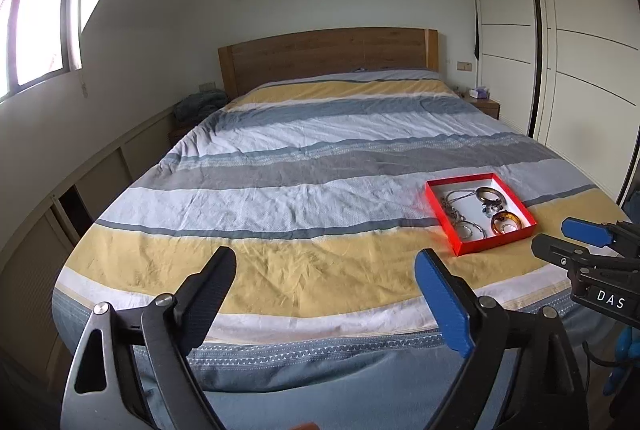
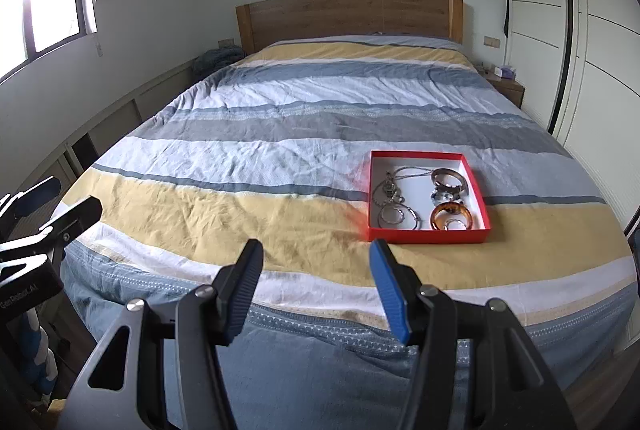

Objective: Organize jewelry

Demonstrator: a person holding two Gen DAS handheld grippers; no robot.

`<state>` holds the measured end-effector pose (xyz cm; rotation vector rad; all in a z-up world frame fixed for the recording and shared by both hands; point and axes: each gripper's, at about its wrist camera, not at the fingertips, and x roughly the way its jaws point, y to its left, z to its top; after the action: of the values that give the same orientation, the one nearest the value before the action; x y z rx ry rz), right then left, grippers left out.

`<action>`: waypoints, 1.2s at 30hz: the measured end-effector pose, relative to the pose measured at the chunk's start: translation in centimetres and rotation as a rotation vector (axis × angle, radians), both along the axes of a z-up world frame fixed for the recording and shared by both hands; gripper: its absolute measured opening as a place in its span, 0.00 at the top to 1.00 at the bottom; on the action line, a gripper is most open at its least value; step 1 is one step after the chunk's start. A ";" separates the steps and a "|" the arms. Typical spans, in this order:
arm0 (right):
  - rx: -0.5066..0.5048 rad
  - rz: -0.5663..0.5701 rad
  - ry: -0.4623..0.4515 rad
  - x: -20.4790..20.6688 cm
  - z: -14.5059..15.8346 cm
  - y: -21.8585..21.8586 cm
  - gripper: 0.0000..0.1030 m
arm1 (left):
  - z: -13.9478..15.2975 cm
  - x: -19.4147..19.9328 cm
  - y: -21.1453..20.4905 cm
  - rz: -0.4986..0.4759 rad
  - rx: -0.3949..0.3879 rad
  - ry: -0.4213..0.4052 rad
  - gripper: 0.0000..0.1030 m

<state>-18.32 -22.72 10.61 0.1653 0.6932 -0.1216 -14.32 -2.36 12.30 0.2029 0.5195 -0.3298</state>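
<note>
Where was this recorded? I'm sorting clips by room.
A bedroom, most likely: a made bed with a wooden headboard, a nightstand beside it, and tall wardrobe doors along the wall.

Each gripper, the left gripper (image 1: 326,294) and the right gripper (image 2: 316,286), has one black ribbed finger (image 1: 208,300) and one blue ribbed finger (image 1: 442,304). Behind the jaws, black linkage arms pivot on silver screws (image 1: 101,308). White letters "DAS" (image 1: 610,299) mark the right gripper's black body.
</note>
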 end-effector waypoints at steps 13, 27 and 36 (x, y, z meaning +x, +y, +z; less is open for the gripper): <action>-0.008 -0.021 -0.019 -1.3 0.4 -0.1 0.48 | -0.2 -0.5 0.7 0.012 -0.005 0.004 0.08; -0.020 -0.046 0.002 -1.5 -0.6 -0.6 0.48 | -0.7 -0.4 0.8 0.018 -0.010 0.032 0.07; -0.015 -0.078 0.003 -1.7 -1.2 -1.4 0.41 | -1.2 -0.1 0.7 0.018 -0.008 0.053 0.07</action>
<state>-20.06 -24.16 9.44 0.1778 0.6892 -0.2018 -14.42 -1.64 11.08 0.1825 0.5717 -0.3205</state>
